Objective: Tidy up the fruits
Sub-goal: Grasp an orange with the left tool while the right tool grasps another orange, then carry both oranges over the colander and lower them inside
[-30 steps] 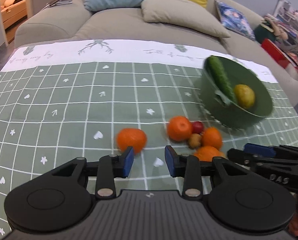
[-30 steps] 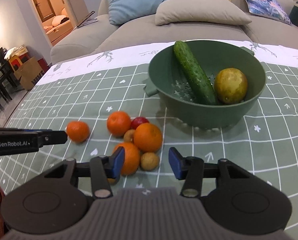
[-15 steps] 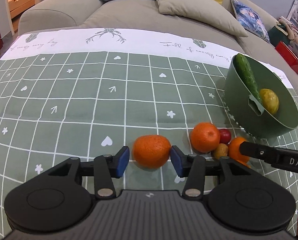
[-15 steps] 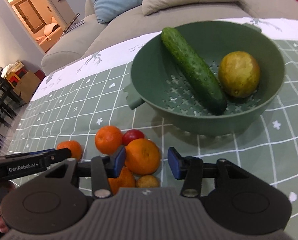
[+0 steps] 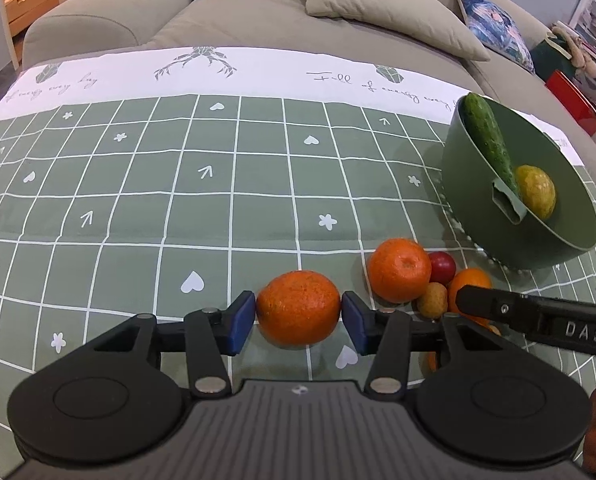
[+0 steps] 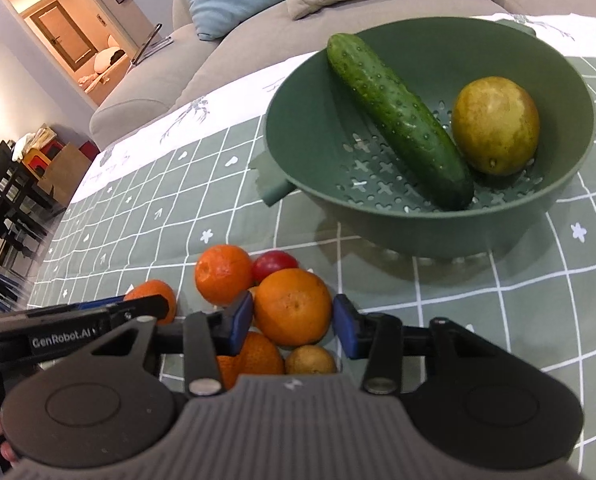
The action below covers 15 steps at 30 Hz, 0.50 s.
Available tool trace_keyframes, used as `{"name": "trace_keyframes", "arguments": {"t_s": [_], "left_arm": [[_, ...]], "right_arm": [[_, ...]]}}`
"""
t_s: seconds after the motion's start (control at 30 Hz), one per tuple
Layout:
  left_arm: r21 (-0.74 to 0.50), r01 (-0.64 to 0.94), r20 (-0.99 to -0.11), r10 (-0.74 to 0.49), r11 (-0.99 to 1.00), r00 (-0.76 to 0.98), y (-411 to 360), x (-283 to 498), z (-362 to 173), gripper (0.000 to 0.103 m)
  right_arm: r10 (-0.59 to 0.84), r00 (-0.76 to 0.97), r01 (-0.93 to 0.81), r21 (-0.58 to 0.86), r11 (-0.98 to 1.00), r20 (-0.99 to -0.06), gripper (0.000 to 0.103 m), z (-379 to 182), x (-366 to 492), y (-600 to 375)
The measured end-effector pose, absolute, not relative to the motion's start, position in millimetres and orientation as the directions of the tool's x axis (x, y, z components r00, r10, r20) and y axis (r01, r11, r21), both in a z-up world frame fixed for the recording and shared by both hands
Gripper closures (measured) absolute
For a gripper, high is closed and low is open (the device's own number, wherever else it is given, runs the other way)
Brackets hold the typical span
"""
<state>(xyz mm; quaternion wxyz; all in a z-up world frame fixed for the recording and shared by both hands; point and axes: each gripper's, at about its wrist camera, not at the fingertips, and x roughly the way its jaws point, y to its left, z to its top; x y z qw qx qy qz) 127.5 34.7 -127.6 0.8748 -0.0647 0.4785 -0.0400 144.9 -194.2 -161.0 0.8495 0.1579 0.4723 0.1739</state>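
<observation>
My left gripper (image 5: 298,322) has its blue pads against both sides of an orange (image 5: 298,307) that sits apart on the tablecloth. My right gripper (image 6: 294,322) is open around another orange (image 6: 293,306) on top of a heap of oranges, a small red fruit (image 6: 274,265) and small brown fruits (image 6: 310,360). The heap also shows in the left wrist view, with an orange (image 5: 399,270) at its left. A green colander (image 6: 557,148) behind the heap holds a cucumber (image 6: 397,120) and a yellow-green round fruit (image 6: 495,124).
A green checked tablecloth (image 5: 178,184) covers the table. A grey sofa (image 5: 226,16) with cushions runs along the far edge. The colander (image 5: 537,236) stands at the right in the left wrist view. Dark chairs (image 6: 6,200) stand far left.
Both grippers moved forward. The lone orange is now between my left pads, which closed onto it. The top orange of the heap is now between my right fingers.
</observation>
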Motion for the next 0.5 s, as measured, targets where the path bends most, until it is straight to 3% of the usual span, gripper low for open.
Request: {"name": "trace_keyframes", "arguments": {"t_s": [0.5], "left_arm": [[-0.18, 0.034, -0.788, -0.165, 0.983, 0.593, 29, 107, -96, 0.052]], "right_arm": [[0.433, 0.553, -0.193, 0.396, 0.898, -0.712, 0.063, -129, 130, -201]]}}
